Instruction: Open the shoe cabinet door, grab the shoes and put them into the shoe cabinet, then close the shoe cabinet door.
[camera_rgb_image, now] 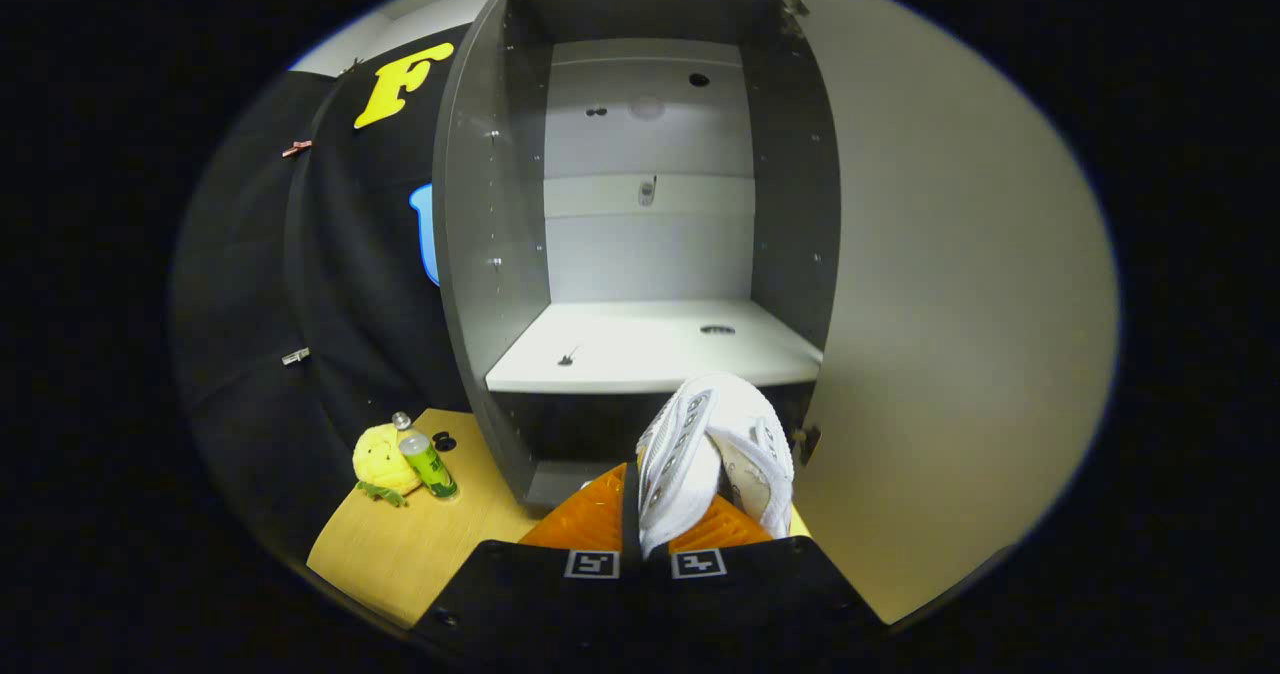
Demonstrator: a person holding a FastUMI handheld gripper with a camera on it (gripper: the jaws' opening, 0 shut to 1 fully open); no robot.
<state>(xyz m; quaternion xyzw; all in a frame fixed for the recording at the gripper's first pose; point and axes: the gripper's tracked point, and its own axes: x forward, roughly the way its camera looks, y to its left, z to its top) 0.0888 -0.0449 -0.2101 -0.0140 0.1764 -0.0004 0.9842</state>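
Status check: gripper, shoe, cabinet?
Hand-held gripper shut on white mesh sneaker. Grey shoe cabinet door open, white shelf just ahead. Nothing blocking.

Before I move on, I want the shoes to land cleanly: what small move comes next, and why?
Probably ease forward and slightly up toward the shelf. The gripper is shut on the shoes, the door stands open, and the shoes sit just short of the shelf's front edge.

tongs (645,539) clamped on white shoes (712,454) | shoe cabinet (650,349) just ahead, door (950,304) open
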